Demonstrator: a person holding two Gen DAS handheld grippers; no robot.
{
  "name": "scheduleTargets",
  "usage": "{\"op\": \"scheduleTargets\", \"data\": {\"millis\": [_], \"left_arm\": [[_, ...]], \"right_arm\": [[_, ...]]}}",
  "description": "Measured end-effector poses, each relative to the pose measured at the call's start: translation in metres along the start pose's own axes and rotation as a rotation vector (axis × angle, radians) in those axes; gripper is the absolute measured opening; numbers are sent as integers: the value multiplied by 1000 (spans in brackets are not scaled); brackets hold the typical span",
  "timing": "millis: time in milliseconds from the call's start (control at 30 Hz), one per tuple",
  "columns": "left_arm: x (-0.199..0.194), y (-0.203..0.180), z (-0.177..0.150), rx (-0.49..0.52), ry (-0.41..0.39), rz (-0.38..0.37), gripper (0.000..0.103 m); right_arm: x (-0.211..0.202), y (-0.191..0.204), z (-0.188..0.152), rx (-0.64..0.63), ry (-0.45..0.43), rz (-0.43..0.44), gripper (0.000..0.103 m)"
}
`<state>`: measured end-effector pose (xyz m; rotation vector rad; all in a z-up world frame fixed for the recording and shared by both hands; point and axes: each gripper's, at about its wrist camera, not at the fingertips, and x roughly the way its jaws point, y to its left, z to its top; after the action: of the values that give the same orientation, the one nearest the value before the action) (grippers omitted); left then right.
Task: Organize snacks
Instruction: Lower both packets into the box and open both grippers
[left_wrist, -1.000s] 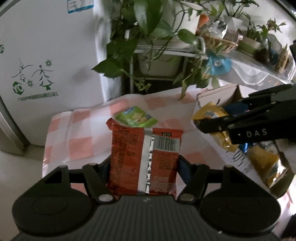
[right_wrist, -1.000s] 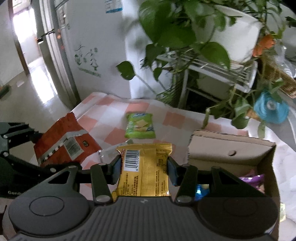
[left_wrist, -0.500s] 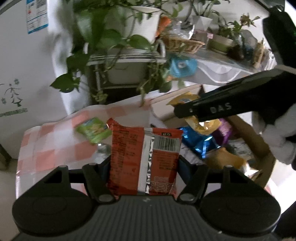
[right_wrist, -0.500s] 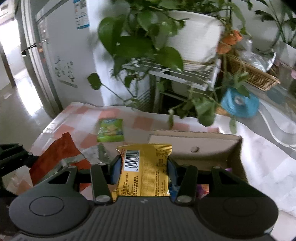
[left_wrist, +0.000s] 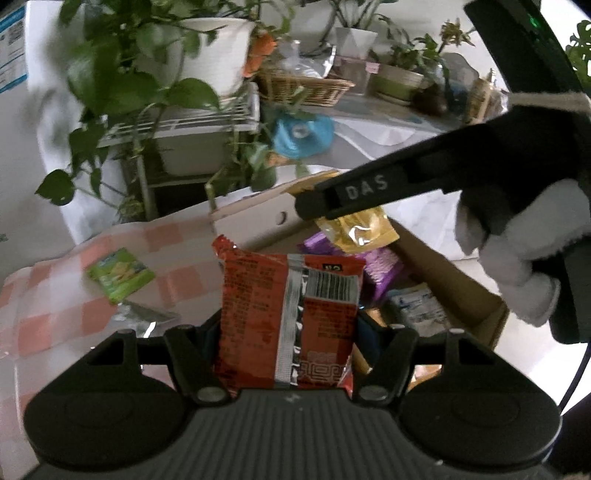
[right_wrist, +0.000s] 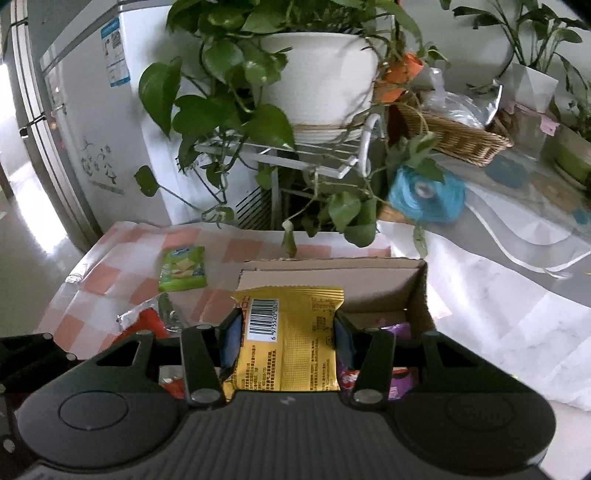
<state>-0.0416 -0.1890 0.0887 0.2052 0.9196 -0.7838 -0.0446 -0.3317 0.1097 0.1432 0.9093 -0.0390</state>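
My left gripper (left_wrist: 288, 325) is shut on a red snack packet (left_wrist: 286, 317), held upright above the near edge of a cardboard box (left_wrist: 436, 254). My right gripper (right_wrist: 286, 332) is shut on a yellow snack packet (right_wrist: 291, 332), which hangs over the box (right_wrist: 417, 291). In the left wrist view the right gripper's finger (left_wrist: 369, 188) reaches in from the right with the yellow packet (left_wrist: 358, 229) dangling below it, over purple and blue packets (left_wrist: 380, 266) inside the box. A green snack packet (left_wrist: 120, 275) lies on the checked tablecloth (left_wrist: 48, 295) to the left.
A silvery wrapper (left_wrist: 144, 317) lies near the green packet. Behind the table stand a wire rack with a big potted plant (right_wrist: 317, 81), a wicker basket (right_wrist: 454, 136), a blue roll (right_wrist: 424, 192) and a white fridge (right_wrist: 92, 110). A gloved hand (left_wrist: 517, 243) holds the right gripper.
Both grippers have swung to the right with their packets, from over the tablecloth to over the box. The green packet has slid leftward in both views.
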Motion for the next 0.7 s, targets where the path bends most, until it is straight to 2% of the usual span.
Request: {"op": "scheduleTargets", "data": {"millis": [433, 500, 600, 700], "left_arm": [[23, -34, 10, -40, 19, -76, 69], [27, -39, 11, -49, 18, -85, 70], [25, -40, 11, -87, -3, -94, 80], [22, -36, 14, -102, -8, -72, 87]], "right_arm": [[-5, -29, -2, 88, -1, -41, 58], [-5, -32, -2, 102, -3, -53, 63], [-5, -33, -2, 115, -1, -56, 70], [-5, -32, -1, 111, -5, -59, 74]]}}
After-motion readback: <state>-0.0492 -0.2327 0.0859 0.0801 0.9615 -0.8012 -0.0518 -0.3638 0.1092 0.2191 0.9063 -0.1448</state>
